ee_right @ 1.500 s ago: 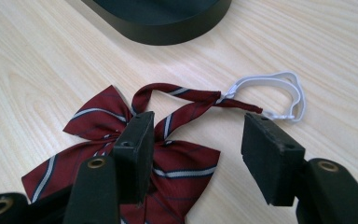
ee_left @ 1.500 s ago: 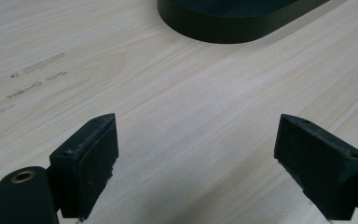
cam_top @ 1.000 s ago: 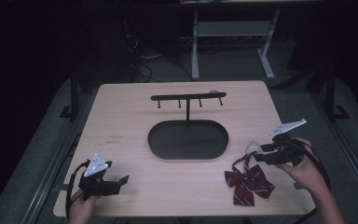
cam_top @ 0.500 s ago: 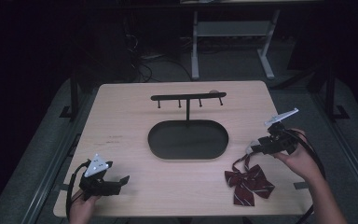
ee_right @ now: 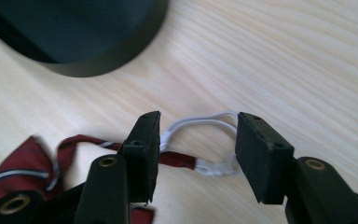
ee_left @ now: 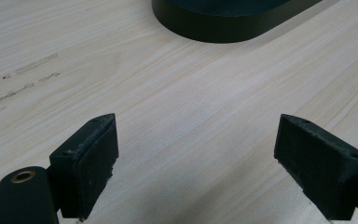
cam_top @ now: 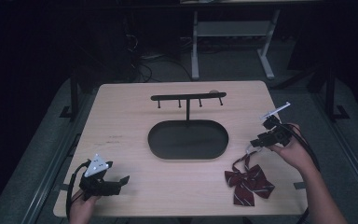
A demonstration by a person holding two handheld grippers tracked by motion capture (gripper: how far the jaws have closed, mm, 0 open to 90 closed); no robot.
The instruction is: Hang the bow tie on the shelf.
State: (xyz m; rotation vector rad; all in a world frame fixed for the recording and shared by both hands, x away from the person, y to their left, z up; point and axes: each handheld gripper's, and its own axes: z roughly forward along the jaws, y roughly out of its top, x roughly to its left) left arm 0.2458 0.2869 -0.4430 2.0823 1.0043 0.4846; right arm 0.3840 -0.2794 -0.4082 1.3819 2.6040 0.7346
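Note:
A dark red striped bow tie (cam_top: 249, 183) lies flat near the table's front right corner, also seen as the bow tie (ee_right: 18, 170) in the right gripper view. Its white elastic loop (ee_right: 200, 122) rests on the wood between the jaws of my right gripper (ee_right: 198, 140), which is open and low over the table, one jaw on each side of the loop. In the high view the right gripper (cam_top: 255, 142) sits just beyond the bow tie. My left gripper (cam_top: 121, 181) rests at the front left, and the left gripper (ee_left: 196, 144) is open over bare wood.
A black stand with an oval base (cam_top: 188, 139) and a hook bar (cam_top: 188, 97) occupies the table's centre; the base's edge (ee_left: 228, 21) lies ahead of the left jaws and the base's rim (ee_right: 74, 37) just beyond the right jaws. The table's front edge (cam_top: 177, 215) is close to both hands.
My right gripper has shifted slightly left and farther from the person, over the bow tie's elastic loop. The left gripper and the bow tie have stayed put.

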